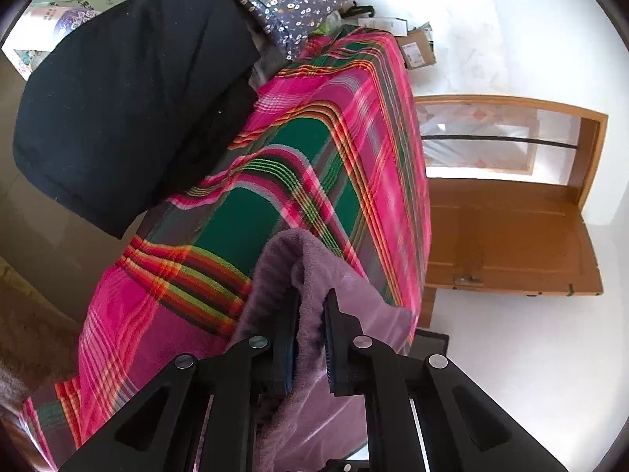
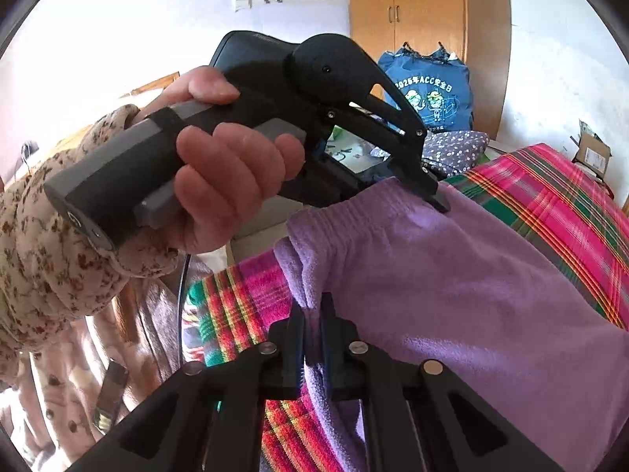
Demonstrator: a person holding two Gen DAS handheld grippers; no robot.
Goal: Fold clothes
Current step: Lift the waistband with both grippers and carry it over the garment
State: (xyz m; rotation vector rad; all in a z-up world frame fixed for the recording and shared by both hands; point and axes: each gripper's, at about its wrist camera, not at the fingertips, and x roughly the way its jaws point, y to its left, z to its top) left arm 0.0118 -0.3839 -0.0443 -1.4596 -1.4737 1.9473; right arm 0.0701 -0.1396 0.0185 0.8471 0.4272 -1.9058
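A purple fleece garment (image 2: 452, 275) lies on a bed with a pink and green plaid cover (image 1: 306, 157). My left gripper (image 1: 310, 306) is shut on a bunched edge of the purple garment (image 1: 314, 271), cloth filling the narrow gap between its pads. In the right wrist view my right gripper (image 2: 313, 306) is shut on the garment's waistband edge at the near side. Further along the same edge, the left gripper (image 2: 438, 200) pinches the fleece, held by a hand (image 2: 232, 181) in a floral sleeve.
A folded black garment (image 1: 129, 94) and a dark floral cloth (image 1: 291, 0) lie at the far end of the bed. A wooden door (image 1: 507, 228) is beyond the bed's edge. A blue printed bag (image 2: 428, 90) stands before a wooden wardrobe (image 2: 412, 11). Cardboard boxes (image 1: 418, 49) sit on the floor.
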